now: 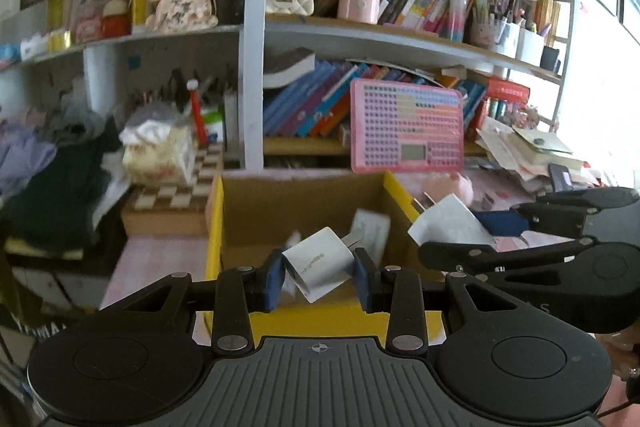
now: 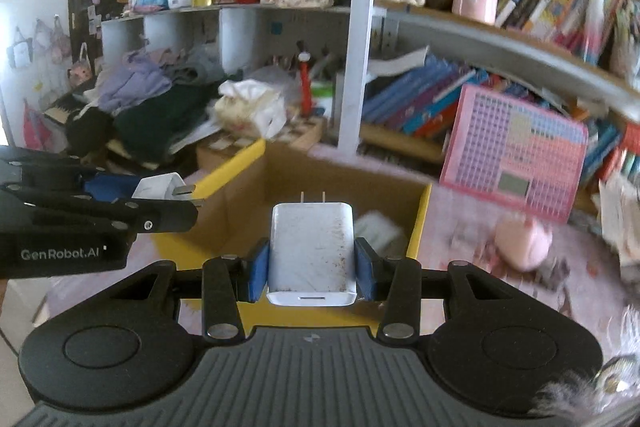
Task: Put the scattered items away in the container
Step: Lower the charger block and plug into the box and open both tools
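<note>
A cardboard box with yellow rims (image 1: 214,227) stands open on the pink tabletop, just ahead of both grippers. My left gripper (image 1: 320,273) is shut on a small white charger plug (image 1: 318,267), tilted, over the box's near edge. My right gripper (image 2: 312,267) is shut on a larger white charger (image 2: 312,251), prongs pointing away, above the box's near rim (image 2: 420,223). Each wrist view shows the other gripper alongside: the right gripper (image 1: 480,235) with its charger (image 1: 448,223), the left gripper (image 2: 152,197) with its plug (image 2: 160,187). A white item (image 1: 372,227) lies inside the box.
A pink grid-patterned tablet toy (image 1: 406,129) leans against the book-filled shelves behind the box. A pink plush (image 2: 520,243) lies on the table to the right. A checkered box (image 1: 172,195) and a pile of clothes (image 2: 152,107) sit to the left. A white shelf post (image 1: 252,67) rises behind.
</note>
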A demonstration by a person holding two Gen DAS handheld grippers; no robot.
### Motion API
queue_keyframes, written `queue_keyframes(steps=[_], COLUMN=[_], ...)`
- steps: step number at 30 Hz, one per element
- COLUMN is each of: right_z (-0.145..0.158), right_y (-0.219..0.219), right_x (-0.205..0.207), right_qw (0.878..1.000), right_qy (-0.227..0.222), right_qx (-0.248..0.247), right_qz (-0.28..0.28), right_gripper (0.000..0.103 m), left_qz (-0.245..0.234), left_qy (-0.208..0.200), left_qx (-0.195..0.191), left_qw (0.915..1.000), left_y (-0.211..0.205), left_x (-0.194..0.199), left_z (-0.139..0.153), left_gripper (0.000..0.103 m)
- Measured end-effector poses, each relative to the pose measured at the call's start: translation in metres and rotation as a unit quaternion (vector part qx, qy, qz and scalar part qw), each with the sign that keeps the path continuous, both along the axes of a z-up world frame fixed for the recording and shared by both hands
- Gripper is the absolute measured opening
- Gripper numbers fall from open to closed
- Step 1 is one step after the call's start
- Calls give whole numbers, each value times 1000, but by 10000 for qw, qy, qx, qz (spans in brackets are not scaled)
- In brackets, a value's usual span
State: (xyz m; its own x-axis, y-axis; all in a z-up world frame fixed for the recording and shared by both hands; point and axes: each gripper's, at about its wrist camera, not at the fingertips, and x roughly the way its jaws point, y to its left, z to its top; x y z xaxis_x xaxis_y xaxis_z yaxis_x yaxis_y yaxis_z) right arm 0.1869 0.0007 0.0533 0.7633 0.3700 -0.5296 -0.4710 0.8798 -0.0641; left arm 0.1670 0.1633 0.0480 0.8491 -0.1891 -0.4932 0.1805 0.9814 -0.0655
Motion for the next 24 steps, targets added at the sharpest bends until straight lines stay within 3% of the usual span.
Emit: queue_keyframes(steps=[3, 12, 18, 24], right_z=[-5, -58, -67, -69], right_y=[8, 26, 20, 17], right_x=[29, 96, 112, 113], right_qw=[9998, 9888, 9823, 9821], right_qy=[37, 1112, 1682, 1687], right_qx=[-205, -945, -691, -675], right_qz=[48, 324, 444, 493], right_gripper=[41, 41, 41, 42], left_qz=[-36, -140, -30, -20], left_qy=[132, 1020, 1476, 1644], left_qx=[75, 619, 705, 717], left_qw=[9999, 9928, 9865, 9838], left_y=[-2, -16, -19, -21], left_x=[29, 91, 112, 114], left_z=[-6, -53, -72, -79], left_gripper=[35, 35, 35, 35])
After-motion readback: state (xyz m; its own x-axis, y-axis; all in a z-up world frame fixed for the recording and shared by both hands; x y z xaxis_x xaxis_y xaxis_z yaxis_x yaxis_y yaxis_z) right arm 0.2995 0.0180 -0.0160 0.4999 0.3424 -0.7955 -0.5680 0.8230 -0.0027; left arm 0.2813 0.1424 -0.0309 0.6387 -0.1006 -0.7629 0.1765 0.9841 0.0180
